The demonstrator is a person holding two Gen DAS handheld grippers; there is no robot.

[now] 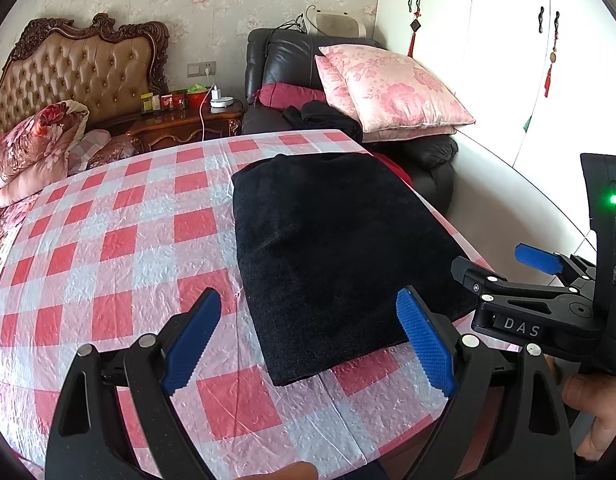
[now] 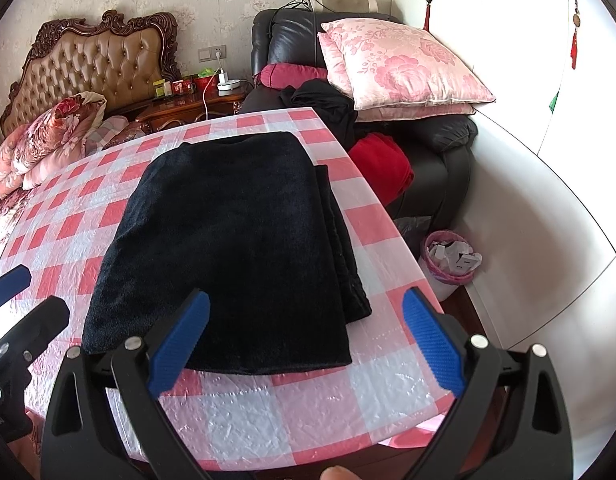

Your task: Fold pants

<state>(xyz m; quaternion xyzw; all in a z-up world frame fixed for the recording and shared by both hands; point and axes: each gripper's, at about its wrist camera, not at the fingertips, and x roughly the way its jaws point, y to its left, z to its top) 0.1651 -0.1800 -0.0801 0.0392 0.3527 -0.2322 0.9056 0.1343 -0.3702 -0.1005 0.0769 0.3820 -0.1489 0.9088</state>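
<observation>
The black fleece pants [image 1: 331,248] lie folded into a flat rectangle on the red-and-white checked table [image 1: 120,240]. In the right wrist view the pants [image 2: 232,248] show a second layer sticking out along their right edge. My left gripper [image 1: 308,340] is open and empty, above the pants' near left corner. My right gripper [image 2: 306,340] is open and empty, above the pants' near edge. The right gripper also shows in the left wrist view [image 1: 503,268], open, at the pants' right side. The left gripper's fingers [image 2: 12,280] show at the left edge of the right wrist view.
A black leather armchair [image 2: 427,136] with pink pillows [image 2: 403,64] and red and black clothes stands behind the table. A pink waste bin [image 2: 447,260] sits on the floor to the right. A bed headboard [image 1: 80,68] and a nightstand [image 1: 188,120] are at the back left.
</observation>
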